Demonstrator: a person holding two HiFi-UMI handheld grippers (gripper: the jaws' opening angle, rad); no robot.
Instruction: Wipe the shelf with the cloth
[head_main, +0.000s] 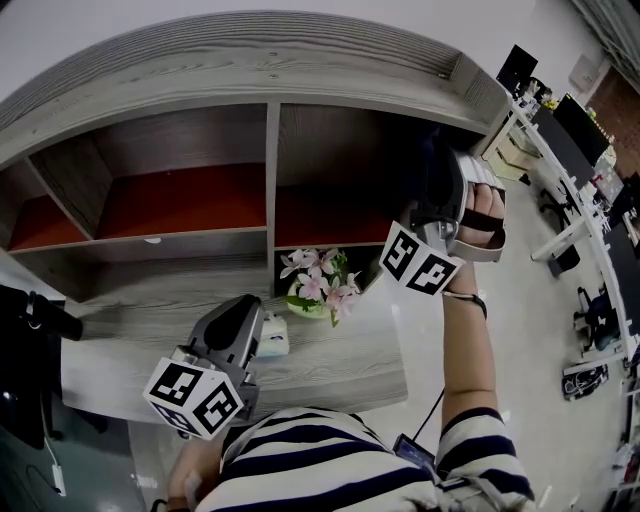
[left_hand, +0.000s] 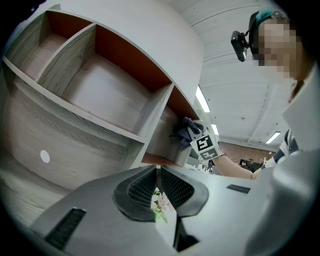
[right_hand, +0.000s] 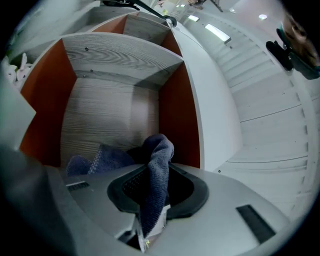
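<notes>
A grey wood shelf (head_main: 270, 180) with red back panels fills the head view. My right gripper (head_main: 432, 185) is raised into its right-hand compartment (right_hand: 115, 110), shut on a dark blue cloth (right_hand: 156, 175). The cloth's loose end drapes against the compartment's wood surface (right_hand: 95, 161). From the left gripper view the cloth (left_hand: 189, 129) bunches at the compartment's mouth. My left gripper (head_main: 240, 330) hangs low over the desk, its jaws shut with nothing between them (left_hand: 157, 187).
A pot of pink and white flowers (head_main: 318, 284) stands on the grey desk (head_main: 340, 365) under the shelf, with a small white object (head_main: 274, 334) beside it. The left compartments (head_main: 180, 195) hold nothing. Office desks and chairs (head_main: 575, 200) stretch away at right.
</notes>
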